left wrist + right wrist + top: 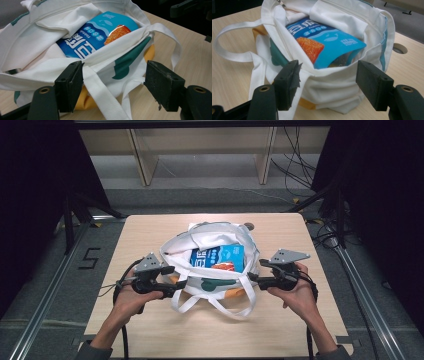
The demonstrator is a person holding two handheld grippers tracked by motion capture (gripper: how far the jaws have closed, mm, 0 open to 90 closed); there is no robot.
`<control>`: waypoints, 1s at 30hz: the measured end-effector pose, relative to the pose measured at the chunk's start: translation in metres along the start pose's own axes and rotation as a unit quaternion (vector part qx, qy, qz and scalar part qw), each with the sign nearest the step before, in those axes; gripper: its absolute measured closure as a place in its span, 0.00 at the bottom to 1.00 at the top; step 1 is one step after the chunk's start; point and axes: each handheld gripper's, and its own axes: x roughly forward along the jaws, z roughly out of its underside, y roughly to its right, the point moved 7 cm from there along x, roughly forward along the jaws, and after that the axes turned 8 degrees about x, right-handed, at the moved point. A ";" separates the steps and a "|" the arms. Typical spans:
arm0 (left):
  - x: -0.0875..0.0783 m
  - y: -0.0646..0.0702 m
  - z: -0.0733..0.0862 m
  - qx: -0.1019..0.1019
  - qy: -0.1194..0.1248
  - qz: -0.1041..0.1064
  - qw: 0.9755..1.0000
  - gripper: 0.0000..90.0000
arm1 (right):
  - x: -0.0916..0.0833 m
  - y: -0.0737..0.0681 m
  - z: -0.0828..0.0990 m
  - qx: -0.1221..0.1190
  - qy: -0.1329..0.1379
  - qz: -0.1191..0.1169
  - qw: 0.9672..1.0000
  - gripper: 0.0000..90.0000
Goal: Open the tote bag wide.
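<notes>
White tote bag (pixel 212 265) sits mid-counter (pixel 150 330), mouth open and facing up. All positions below are relative to the bag.

Inside it: a blue snack pouch (pixel 218 257) lying flat, white lettering and an orange food picture on the front, top edge tucked under a fold of the bag's cloth. In the left gripper view the pouch (pixel 97 35) sits just behind the near rim; in the right gripper view it (pixel 324 42) is angled across the opening.

Bag has a green patch and a yellow-orange panel low on the near side. Two white straps (pixel 235 302) spill off the near side onto the counter, looped.

Left gripper (pixel 181 282) is at the bag's left near corner, held in the left hand (pixel 131 299). Fingers (pixel 71 85) are apart; a strap and the bag rim run through the gap, cloth touching the left finger's inner face, right finger clear of it. No clamp.

Right gripper (pixel 251 278) is at the bag's right side, held in the right hand (pixel 296 295). Fingers (pixel 373 83) are apart, with the bag's rim and side wall between them; cloth sits against the left finger, right finger looks just clear. Not clamped.

A round hole in the counter (pixel 399 48) sits just beyond the bag's far side.
</notes>
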 end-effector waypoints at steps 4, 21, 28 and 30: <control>-0.004 0.010 0.005 0.006 -0.001 0.005 1.000 0.33 | -0.006 0.000 0.006 0.001 0.002 0.004 1.000 0.39; -0.009 0.031 0.022 0.017 -0.001 0.019 1.000 0.32 | -0.018 -0.006 0.030 0.013 -0.005 0.002 1.000 0.38; -0.013 0.039 0.028 0.016 0.001 0.021 1.000 0.31 | -0.021 -0.010 0.038 0.017 -0.002 0.001 1.000 0.36; -0.013 0.042 0.031 0.013 -0.001 0.021 1.000 0.31 | -0.021 -0.012 0.041 0.027 -0.004 0.004 1.000 0.33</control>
